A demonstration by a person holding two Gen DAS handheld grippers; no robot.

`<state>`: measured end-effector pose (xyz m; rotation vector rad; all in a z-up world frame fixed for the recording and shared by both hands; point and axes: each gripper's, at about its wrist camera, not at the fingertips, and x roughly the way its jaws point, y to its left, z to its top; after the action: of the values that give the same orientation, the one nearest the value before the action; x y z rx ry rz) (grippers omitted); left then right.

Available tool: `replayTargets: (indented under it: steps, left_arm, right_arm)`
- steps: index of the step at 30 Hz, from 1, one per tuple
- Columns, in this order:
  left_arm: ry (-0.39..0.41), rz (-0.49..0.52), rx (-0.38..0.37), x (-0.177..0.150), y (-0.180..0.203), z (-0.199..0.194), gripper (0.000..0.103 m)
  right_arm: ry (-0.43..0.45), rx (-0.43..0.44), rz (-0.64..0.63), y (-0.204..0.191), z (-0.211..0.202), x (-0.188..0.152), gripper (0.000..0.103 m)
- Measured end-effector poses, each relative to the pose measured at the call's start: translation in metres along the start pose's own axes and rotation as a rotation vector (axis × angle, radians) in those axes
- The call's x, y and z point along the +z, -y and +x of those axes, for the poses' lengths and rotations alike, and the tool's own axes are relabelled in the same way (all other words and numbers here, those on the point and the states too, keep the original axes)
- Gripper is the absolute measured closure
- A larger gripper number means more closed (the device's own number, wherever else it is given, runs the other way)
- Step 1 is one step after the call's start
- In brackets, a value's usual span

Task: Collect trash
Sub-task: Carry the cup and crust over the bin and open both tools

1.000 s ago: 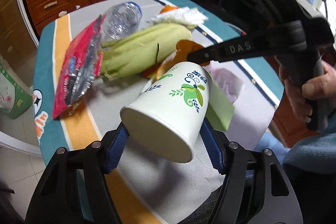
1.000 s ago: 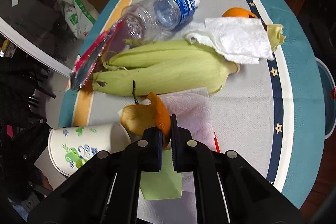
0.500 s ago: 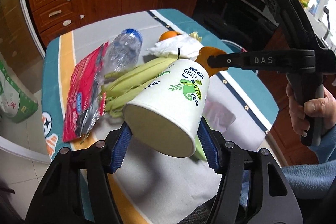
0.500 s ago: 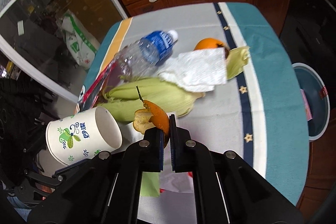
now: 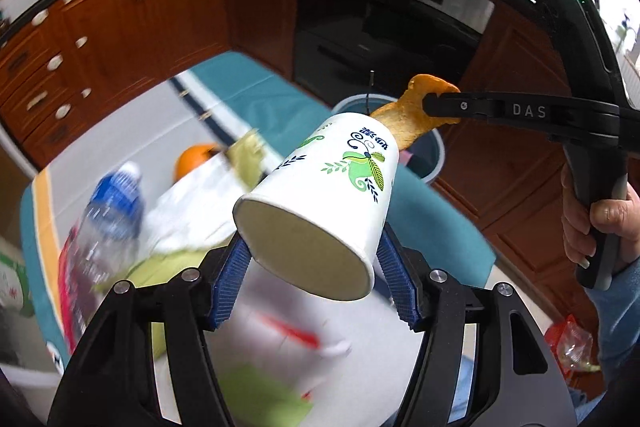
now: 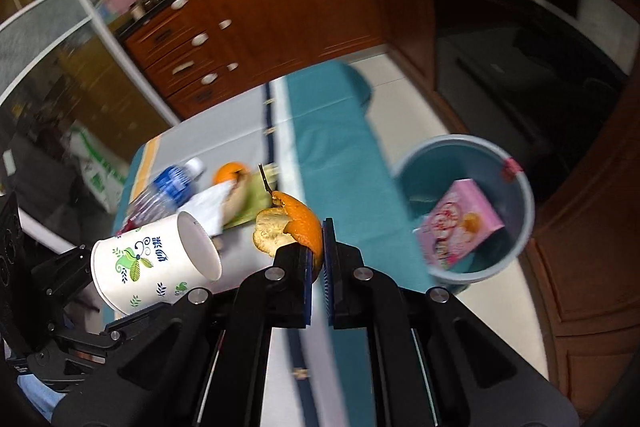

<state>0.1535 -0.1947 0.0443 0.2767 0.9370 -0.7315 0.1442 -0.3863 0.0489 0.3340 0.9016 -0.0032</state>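
Observation:
My left gripper (image 5: 316, 267) is shut on a white paper cup (image 5: 320, 203) with green and blue leaf print, held on its side above the table; the same paper cup (image 6: 156, 259) shows at lower left in the right wrist view. My right gripper (image 6: 317, 251) is shut on a piece of orange peel (image 6: 292, 227), lifted off the table. In the left wrist view that orange peel (image 5: 416, 115) hangs from the right gripper (image 5: 430, 103) just beyond the cup. A blue-grey bin (image 6: 464, 203) stands on the floor past the table's right edge, a pink box (image 6: 460, 227) inside it.
On the striped tablecloth (image 6: 332, 155) lie a plastic water bottle (image 5: 112, 203), a whole orange (image 5: 194, 159), white tissue (image 5: 192, 203), corn husks (image 5: 156, 267), a red wrapper and green paper. Brown cabinets (image 5: 132, 35) and a dark oven (image 5: 384, 19) stand behind. A hand (image 5: 600, 223) grips the right tool.
Both grippers have lifted off the table and swung right toward the bin, still carrying the cup and the peel. The bin has come into full view.

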Motion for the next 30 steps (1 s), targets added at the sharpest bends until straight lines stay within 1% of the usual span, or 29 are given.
replayTargets:
  steps: [3,5,7,9,13,16,21,24,26,27,28,29,30]
  left_arm:
    - [-0.026,0.038,-0.029,0.03,0.029,0.03,0.039]
    - [-0.046,0.064,-0.035,0.046,0.046,0.051,0.039]
    - [-0.084,0.092,-0.048,0.063,0.066,0.079,0.039]
    - [-0.115,0.122,-0.039,0.076,0.081,0.104,0.039]
    - [-0.178,0.159,-0.019,0.089,0.099,0.148,0.039]
    - [-0.219,0.164,-0.008,0.098,0.104,0.178,0.039]
    - [-0.257,0.164,0.007,0.108,0.106,0.211,0.038]
    - [-0.267,0.171,0.019,0.11,0.109,0.222,0.033]
    - [-0.261,0.175,0.036,0.111,0.109,0.228,0.03]
    - [-0.258,0.175,0.037,0.112,0.108,0.229,0.03]
    - [-0.258,0.173,0.043,0.113,0.108,0.232,0.029]
    - [-0.261,0.169,0.045,0.114,0.108,0.234,0.028]
    - [-0.267,0.162,0.044,0.114,0.107,0.236,0.028]
  right_arm:
    - [0.014,-0.046,0.061,0.047,-0.003,0.005,0.098]
    - [0.017,-0.077,0.097,0.075,-0.001,0.007,0.098]
    - [0.017,-0.105,0.123,0.097,0.004,0.008,0.098]
    - [0.005,-0.13,0.154,0.12,0.013,0.006,0.098]
    - [-0.042,-0.155,0.197,0.152,0.037,0.002,0.098]
    - [-0.081,-0.171,0.214,0.169,0.059,-0.001,0.098]
    - [-0.117,-0.187,0.212,0.185,0.081,0.0,0.098]
    - [-0.137,-0.189,0.222,0.193,0.09,0.002,0.095]
    - [-0.141,-0.21,0.211,0.192,0.097,0.004,0.092]
    - [-0.143,-0.208,0.211,0.193,0.099,0.005,0.085]
    - [-0.144,-0.2,0.215,0.193,0.1,0.006,0.076]
    - [-0.146,-0.197,0.222,0.194,0.102,0.006,0.048]
    - [-0.146,-0.194,0.233,0.195,0.102,0.007,0.028]
